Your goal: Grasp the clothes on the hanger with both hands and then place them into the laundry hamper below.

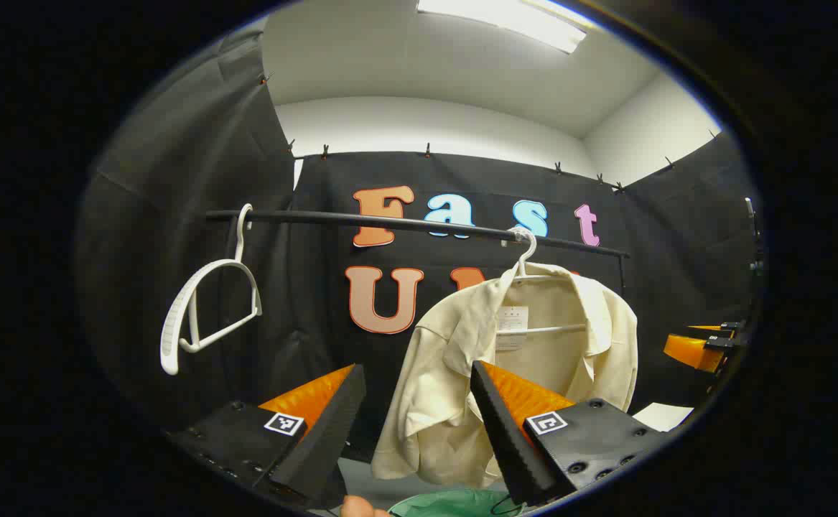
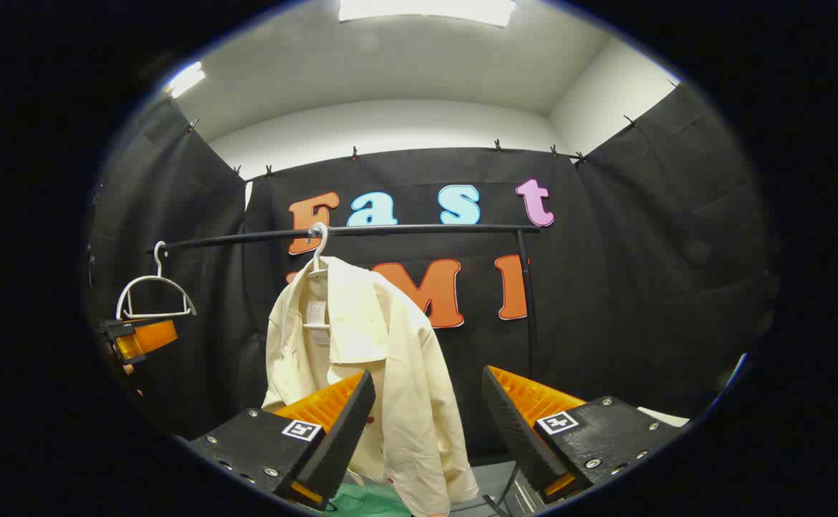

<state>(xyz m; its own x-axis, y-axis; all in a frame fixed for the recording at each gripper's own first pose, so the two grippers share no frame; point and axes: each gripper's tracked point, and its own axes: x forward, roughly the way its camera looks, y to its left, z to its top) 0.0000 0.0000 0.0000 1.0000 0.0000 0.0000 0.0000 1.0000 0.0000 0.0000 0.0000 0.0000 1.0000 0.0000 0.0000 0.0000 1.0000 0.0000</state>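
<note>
Cream shirt (image 1: 533,345) hangs on a white hanger (image 1: 526,251) hooked over the black rail (image 1: 390,223), open at the front, hem drooping toward the green hamper (image 1: 454,505) just below it. In the right gripper view the same shirt (image 2: 383,359) hangs left of centre. A second, bare hanger (image 1: 203,309) sits well apart on the rail's far end. Your left gripper (image 1: 415,402) is spread wide and holds nothing, short of the cloth. Your right gripper (image 2: 429,402) likewise gapes wide, nothing between its fingers.
</note>
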